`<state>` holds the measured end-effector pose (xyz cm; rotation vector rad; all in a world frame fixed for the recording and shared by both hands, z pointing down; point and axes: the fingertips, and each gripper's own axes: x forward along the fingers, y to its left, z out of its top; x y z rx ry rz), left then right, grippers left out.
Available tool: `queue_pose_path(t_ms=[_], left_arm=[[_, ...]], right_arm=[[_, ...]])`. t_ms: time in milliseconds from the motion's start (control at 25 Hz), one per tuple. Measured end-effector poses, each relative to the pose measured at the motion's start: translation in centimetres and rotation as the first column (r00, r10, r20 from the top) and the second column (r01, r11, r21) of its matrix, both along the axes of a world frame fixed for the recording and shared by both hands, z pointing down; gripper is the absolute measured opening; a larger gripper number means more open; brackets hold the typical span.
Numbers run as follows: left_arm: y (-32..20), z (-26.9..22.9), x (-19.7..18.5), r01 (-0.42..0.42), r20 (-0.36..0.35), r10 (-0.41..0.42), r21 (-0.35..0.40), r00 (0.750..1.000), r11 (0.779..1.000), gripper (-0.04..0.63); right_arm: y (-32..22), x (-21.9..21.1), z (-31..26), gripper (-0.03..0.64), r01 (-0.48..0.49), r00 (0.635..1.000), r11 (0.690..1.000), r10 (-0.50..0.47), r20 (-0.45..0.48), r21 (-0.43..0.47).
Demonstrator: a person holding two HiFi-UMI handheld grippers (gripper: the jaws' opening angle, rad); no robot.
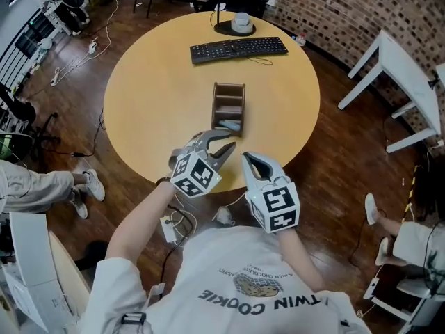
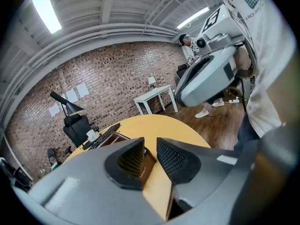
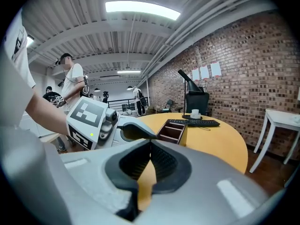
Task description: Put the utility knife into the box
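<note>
Just off the near edge of the round yellow wooden table (image 1: 153, 110), the white, marker-cubed right gripper (image 1: 249, 160) is hovering with jaws pressed together, empty. Beside it, the matching left gripper (image 1: 229, 141) is holding its jaws narrowly apart on nothing, tips pointing at the brown wooden compartment box (image 1: 215, 106) just beyond. The grey utility knife (image 1: 230, 124) appears to be lying crosswise in the box's nearest compartment, nearer the left gripper.

The box (image 1: 229, 106) stands near the middle of the round table (image 1: 146, 103), with the utility knife (image 1: 230, 124) lying in its nearest compartment. A keyboard (image 1: 238, 49) lies behind the box, and a cup (image 1: 242, 21) sits behind the keyboard, at the table's far edge. A smaller table (image 1: 410, 75) stands on the floor to the right.
</note>
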<state>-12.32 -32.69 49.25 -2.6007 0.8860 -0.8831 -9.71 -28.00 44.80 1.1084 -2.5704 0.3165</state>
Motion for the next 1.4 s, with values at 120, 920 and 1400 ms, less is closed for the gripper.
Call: queue_pose_path(t_ms=[120,920,1400], left_arm=[[1.3,-1.1,0.8,0.043,-0.037,-0.043,0.001,0.998,0.999,0.083],[12.8,-5.9,10.5,0.346,-0.256,-0.341,-0.026,0.905,0.938,0.009],[20.3,-7.7,13.4,0.521,-0.369,-0.538,-0.153,0.758,0.840,0.008]], right_arm=[[1.0,0.7,-0.2,0.002,0.025,1.000,1.000,-0.025,0.001,0.004],[9.3,10.5,-2.2,0.002,0.171,0.981,0.985,-0.173,0.093,0.029],[14.8,12.7,-3.2,0.002,0.238,0.956,0.971,-0.237,0.173,0.014]])
